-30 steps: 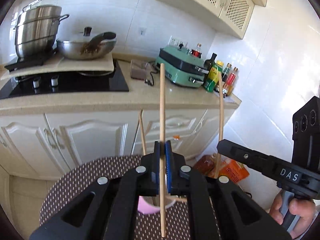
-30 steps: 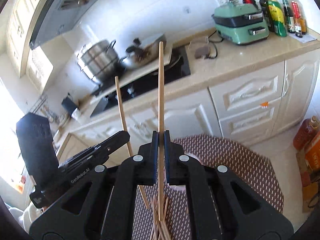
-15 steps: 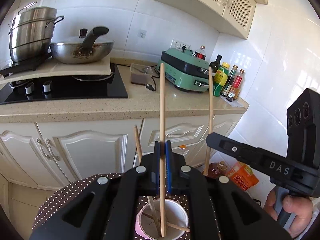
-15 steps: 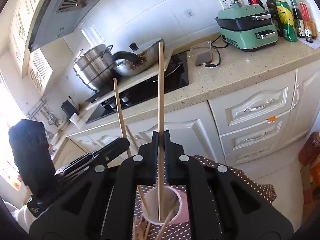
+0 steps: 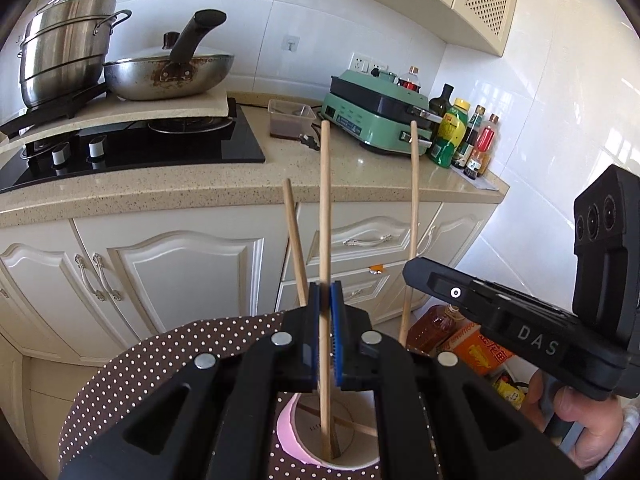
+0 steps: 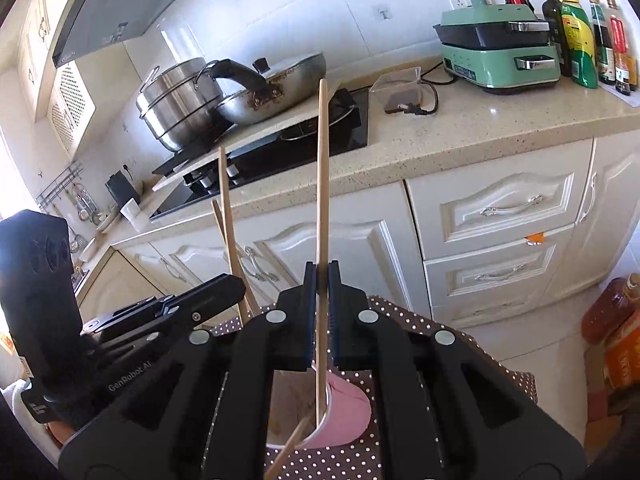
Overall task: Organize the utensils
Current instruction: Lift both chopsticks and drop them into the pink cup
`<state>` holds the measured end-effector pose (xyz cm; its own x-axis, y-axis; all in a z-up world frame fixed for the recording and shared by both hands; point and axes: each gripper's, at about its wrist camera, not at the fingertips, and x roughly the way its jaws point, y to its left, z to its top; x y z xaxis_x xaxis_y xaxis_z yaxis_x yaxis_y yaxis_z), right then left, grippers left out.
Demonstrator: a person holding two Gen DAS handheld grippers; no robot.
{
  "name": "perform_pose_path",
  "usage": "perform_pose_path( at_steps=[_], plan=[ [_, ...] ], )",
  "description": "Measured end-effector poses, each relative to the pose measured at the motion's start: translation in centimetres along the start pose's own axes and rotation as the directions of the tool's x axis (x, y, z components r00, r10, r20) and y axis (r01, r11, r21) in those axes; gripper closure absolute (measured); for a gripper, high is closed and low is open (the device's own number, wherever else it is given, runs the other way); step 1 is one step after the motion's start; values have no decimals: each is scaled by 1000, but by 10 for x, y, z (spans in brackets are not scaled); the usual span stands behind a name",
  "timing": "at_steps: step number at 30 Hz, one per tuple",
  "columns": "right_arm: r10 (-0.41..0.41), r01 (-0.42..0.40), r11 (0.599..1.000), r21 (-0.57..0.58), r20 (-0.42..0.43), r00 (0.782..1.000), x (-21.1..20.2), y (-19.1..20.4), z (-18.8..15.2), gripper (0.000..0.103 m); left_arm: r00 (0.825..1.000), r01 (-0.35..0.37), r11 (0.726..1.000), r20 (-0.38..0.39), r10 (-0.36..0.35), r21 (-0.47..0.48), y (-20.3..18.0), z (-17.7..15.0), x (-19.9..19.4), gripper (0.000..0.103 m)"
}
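Note:
My left gripper (image 5: pixel 325 300) is shut on a wooden chopstick (image 5: pixel 325 208) held upright, its lower end inside the pink and white cup (image 5: pixel 289 432) below. My right gripper (image 6: pixel 321 280) is shut on another upright chopstick (image 6: pixel 322 168), whose lower end reaches into the same cup (image 6: pixel 348 412). The cup stands on a brown dotted mat (image 5: pixel 132 368). Other chopsticks (image 5: pixel 294 240) lean in the cup. The right gripper shows in the left wrist view (image 5: pixel 416 276), the left one in the right wrist view (image 6: pixel 236 286).
A kitchen counter (image 5: pixel 160 192) with a black hob, a steel pot (image 5: pixel 64 44) and a wok (image 5: pixel 168 72) stands behind. A green grill appliance (image 5: pixel 376 116) and bottles (image 5: pixel 452 132) sit at its right. Boxes and a bottle (image 6: pixel 608 312) are on the floor.
Both grippers have lowered with their chopsticks, whose lower ends now sit inside the cup. The cup has come into view under the jaws.

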<state>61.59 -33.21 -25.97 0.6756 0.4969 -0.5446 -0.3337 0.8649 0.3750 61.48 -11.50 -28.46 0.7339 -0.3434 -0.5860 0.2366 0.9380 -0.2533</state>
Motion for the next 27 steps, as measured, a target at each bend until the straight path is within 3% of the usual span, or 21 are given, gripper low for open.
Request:
perform_pose_path(
  at_steps=[9,17,19,27],
  plan=[
    [0,-2,1000,-25,-66,998,-5,9,-19,97,998,23,1000,-60,-22,14,0,-15,-7,97],
    [5,-1,1000,24,-137,991,-6,11,-37,96,993,29,1000,-112,-28,4,0,-22,-16,96],
    [-1,8,999,41,-152,988,-7,10,-40,96,993,25,1000,-116,-25,-3,1,-23,-21,82],
    [-18,31,996,84,-151,988,-22,16,-43,92,991,26,1000,-128,-28,-18,5,-24,-41,74]
  ],
)
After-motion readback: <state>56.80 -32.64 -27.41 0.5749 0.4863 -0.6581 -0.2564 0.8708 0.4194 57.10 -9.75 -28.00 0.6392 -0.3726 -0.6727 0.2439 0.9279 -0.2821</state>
